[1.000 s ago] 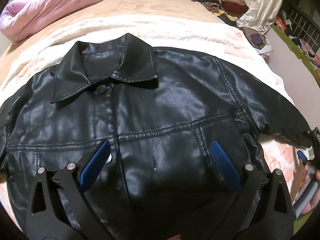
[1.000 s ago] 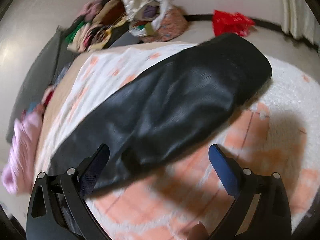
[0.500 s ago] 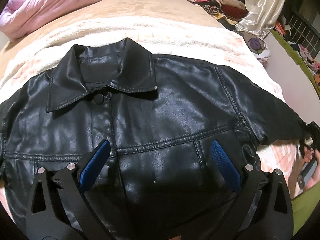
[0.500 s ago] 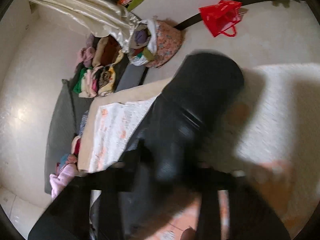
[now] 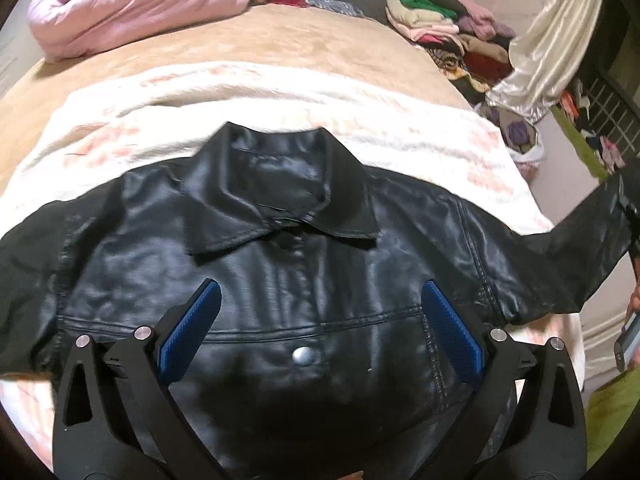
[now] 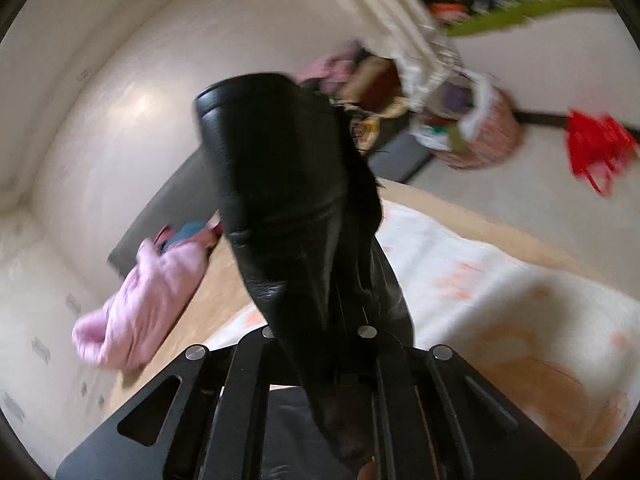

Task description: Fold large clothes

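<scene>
A black leather jacket (image 5: 304,264) lies front up on a white and orange blanket (image 5: 280,96) on the bed, collar toward the far side. My left gripper (image 5: 316,320) is open and empty, hovering over the jacket's chest near a silver snap. My right gripper (image 6: 320,344) is shut on the jacket's right sleeve (image 6: 280,184) and holds it lifted off the bed. In the left wrist view that sleeve (image 5: 592,224) stretches up toward the right edge of the frame.
A pink quilted garment (image 5: 132,4) lies at the far left of the bed. Stacks of clothes (image 5: 448,36) and a cream satin cloth (image 5: 556,40) stand beyond the bed's right side. A patterned basket (image 6: 476,136) and red bag (image 6: 600,148) sit on the floor.
My right gripper closed on the right sleeve and lifted it off the blanket. My left gripper moved up over the jacket toward the collar, still open.
</scene>
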A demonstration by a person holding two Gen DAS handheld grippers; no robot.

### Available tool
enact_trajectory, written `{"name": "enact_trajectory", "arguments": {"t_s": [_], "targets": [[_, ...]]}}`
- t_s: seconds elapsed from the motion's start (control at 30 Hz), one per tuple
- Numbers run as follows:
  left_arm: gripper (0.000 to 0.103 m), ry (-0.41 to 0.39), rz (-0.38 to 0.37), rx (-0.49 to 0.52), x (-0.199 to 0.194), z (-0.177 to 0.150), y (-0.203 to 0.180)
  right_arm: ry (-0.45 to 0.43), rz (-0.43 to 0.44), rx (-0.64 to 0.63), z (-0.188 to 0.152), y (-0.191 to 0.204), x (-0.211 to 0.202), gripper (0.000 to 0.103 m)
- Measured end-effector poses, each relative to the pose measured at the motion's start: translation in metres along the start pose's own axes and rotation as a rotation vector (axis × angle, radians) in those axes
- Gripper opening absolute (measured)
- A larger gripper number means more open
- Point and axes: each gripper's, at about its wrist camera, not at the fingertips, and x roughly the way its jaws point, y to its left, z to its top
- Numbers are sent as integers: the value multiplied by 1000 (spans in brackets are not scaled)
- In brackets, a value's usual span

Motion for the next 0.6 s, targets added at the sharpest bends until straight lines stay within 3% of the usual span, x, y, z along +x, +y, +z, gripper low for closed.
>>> {"name": "enact_trajectory", "arguments": {"t_s": [0.17, 0.33, 0.6], "targets": [[94, -19, -55, -22, -26, 5, 29, 13, 88, -146, -9, 86, 6, 5], [94, -44, -95, -68, -48, 8, 58, 39, 234, -280, -32, 168, 8, 5], [94, -109, -156, -185, -83, 9, 114, 122, 495, -562, -108, 275, -3, 5]]}}
